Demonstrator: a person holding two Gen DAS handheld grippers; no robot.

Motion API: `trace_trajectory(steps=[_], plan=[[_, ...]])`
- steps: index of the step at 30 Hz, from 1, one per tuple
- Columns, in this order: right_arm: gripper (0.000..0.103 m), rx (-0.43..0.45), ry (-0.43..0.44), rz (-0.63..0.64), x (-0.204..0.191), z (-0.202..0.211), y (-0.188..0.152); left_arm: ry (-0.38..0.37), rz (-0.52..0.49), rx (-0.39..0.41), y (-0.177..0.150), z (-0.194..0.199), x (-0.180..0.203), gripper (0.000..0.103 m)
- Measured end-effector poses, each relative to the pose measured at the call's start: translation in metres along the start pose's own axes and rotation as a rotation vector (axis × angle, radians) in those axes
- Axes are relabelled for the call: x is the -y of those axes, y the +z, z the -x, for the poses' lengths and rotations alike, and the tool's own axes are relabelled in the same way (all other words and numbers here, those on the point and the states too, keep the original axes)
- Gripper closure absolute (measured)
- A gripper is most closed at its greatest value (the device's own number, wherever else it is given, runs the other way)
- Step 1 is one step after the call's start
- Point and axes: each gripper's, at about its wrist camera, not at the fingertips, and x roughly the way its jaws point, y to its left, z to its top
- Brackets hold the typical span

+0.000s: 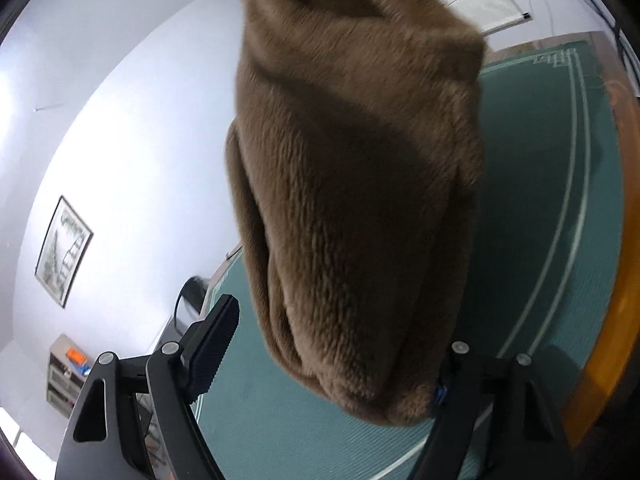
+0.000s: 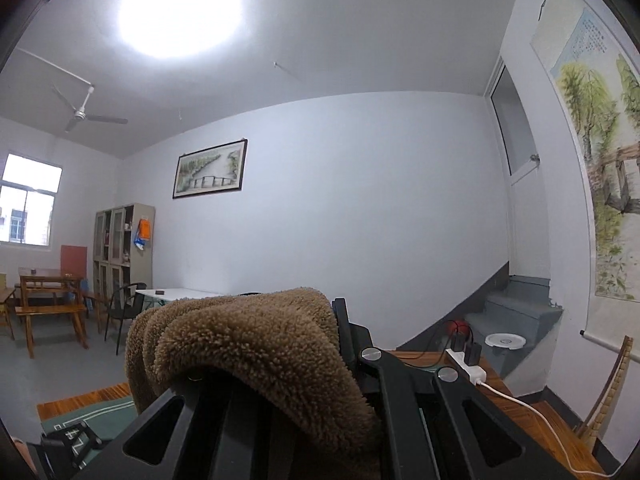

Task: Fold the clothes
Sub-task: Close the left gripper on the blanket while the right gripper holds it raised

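A brown fleece garment (image 1: 352,184) hangs bunched in the air over the green mat (image 1: 540,208) in the left wrist view. Its lower end dangles between the wide-apart fingers of my left gripper (image 1: 336,332), which is open. The left finger (image 1: 212,340) stands apart from the cloth, and the right finger is mostly hidden behind it. In the right wrist view the same garment (image 2: 256,344) is draped thickly over my right gripper (image 2: 316,320), which is shut on it. Only the right finger (image 2: 344,328) shows; the other is buried under the fleece.
The mat lies on a wooden table with an orange-brown edge (image 1: 624,280). A white power strip (image 2: 468,358) with black plugs and a white cable (image 2: 532,404) sits on the wood at the right. Beyond are a black chair (image 2: 128,308), a cabinet (image 2: 122,240) and white walls.
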Motion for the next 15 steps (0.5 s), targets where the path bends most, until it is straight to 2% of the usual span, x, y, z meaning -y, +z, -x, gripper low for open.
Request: trace_trajectory(steps=[2,4,6,8,10,15], plan=[[0.095,0.001,0.001,0.008,-0.004,0.001,0.002,-0.01,-0.016,0.015,0.006,0.002,0.009,0.021],[0.095,0.002,0.002,0.01,-0.005,0.002,0.002,-0.02,-0.031,0.026,0.013,0.002,0.019,0.027],[0.095,0.002,-0.002,0.009,-0.004,0.002,0.001,-0.05,-0.025,0.002,0.018,-0.003,0.027,0.062],[0.095,-0.001,-0.01,0.009,0.0,-0.001,-0.001,-0.069,0.007,-0.023,0.024,-0.007,0.03,0.075],[0.095,-0.005,-0.032,0.018,0.003,0.0,-0.003,-0.072,0.063,-0.014,0.032,-0.003,0.019,0.08],[0.095,-0.008,-0.11,-0.006,0.027,-0.002,-0.003,-0.026,0.305,0.087,0.063,0.024,-0.054,0.08]])
